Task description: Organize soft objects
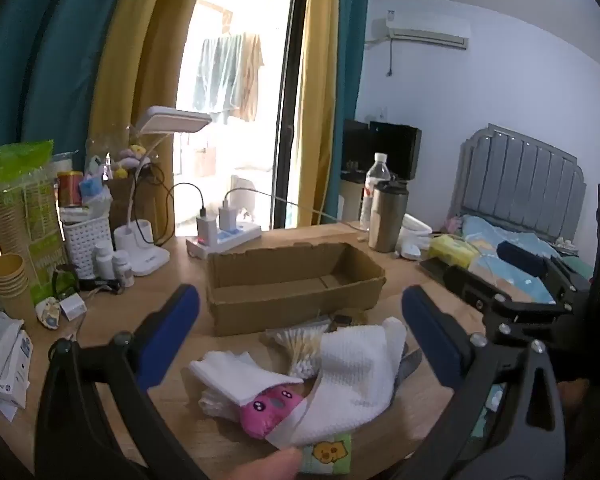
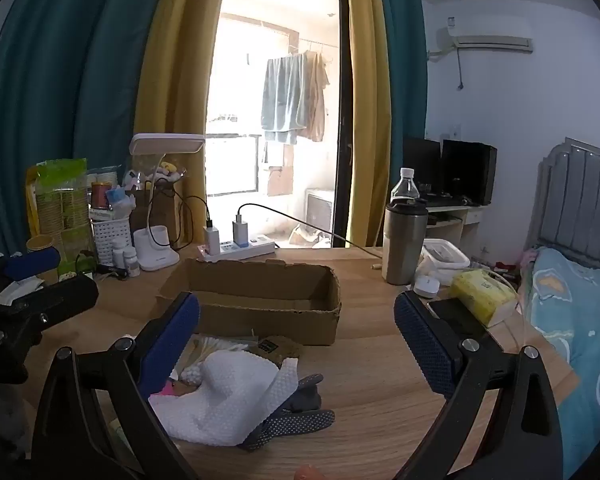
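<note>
Cardboard box (image 1: 296,280) sits open-topped in the middle of the wooden worktop (image 2: 380,360), its rim torn along the back edge, and the inside that shows is bare. Just in front of it lies the heap of soft things: a white textured cloth (image 1: 356,368) draped over a pink pouch with a cartoon face (image 1: 270,410), a stack of folded white tissues (image 1: 236,372), a clear bag of cotton swabs (image 1: 300,344) and a small green tissue pack (image 1: 328,456). From the right wrist view a dark dotted glove (image 2: 296,420) pokes out from under the cloth.

Left tool (image 1: 300,344) hangs over the heap with its blue pads spread wide and nothing between them touched. Right tool (image 2: 296,348) is spread equally wide beside it, also gripping nothing.

Behind the box stand a white power strip (image 1: 224,240) with 2 chargers, a white desk lamp (image 1: 148,248), a steel tumbler (image 2: 404,240) and a water bottle (image 2: 405,186). A yellow tissue pack (image 2: 482,292) lies to the right, near the bed (image 2: 572,320).
</note>
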The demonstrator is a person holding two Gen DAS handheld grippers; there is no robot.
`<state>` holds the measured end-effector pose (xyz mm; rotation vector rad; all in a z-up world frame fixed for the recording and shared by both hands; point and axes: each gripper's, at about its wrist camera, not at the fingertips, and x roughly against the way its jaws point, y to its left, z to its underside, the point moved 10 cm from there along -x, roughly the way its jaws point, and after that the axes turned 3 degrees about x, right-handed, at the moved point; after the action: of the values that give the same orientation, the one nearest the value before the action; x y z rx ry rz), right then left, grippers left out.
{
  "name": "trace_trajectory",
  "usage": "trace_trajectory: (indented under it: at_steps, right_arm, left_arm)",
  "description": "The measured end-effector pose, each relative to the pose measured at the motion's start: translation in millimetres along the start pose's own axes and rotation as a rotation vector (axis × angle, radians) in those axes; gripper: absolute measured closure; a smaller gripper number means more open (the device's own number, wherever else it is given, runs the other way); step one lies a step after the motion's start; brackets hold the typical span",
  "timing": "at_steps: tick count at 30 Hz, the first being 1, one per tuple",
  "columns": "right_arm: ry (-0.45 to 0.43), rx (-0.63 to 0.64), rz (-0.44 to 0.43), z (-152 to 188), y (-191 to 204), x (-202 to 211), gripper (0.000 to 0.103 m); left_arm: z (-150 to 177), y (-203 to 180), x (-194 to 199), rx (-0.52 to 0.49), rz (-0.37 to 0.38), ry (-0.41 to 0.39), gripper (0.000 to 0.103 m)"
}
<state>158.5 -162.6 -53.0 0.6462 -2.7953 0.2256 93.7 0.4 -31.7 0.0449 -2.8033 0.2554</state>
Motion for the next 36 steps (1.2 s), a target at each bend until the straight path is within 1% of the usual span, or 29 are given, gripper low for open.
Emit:
trace_trajectory:
  at_steps: [1,2,8,10,16,17,36]
  right_arm:
    - [0.0,0.0,0.001,0,0,0,0.003]
    - [0.007,-0.002,-0.001,1,0,0,0.003]
    - [0.014,-0.004,-0.003,1,0,0,0.003]
    - [0.013,-0.004,-0.003,1,1,0,0.003]
    - [0.012,-0.005,-0.008,2,5,-1,0.003]
    - [0.011,-0.005,-0.007,2,5,-1,0.003]
    - [0.017,-0.009,-0.011,5,5,-1,0.003]
  left_arm:
    - [-1,0,1,-0.002,-0.002,-0.007,0.001]
    - [3,0,-1,-0.017,-0.008,0.035,0.001]
    - [-3,0,-4,-0.019,-0.018,0.008,0.001]
    - [0,3,2,-0.019,-0.02,-0.003,0.001]
    - [2,9,-5,-0.016,-0.018,0.013,0.001]
    - [-1,3,1,-0.02,-0.025,0.006,0.001]
    - [8,6,-2,-0.008,-0.036,0.024,0.001]
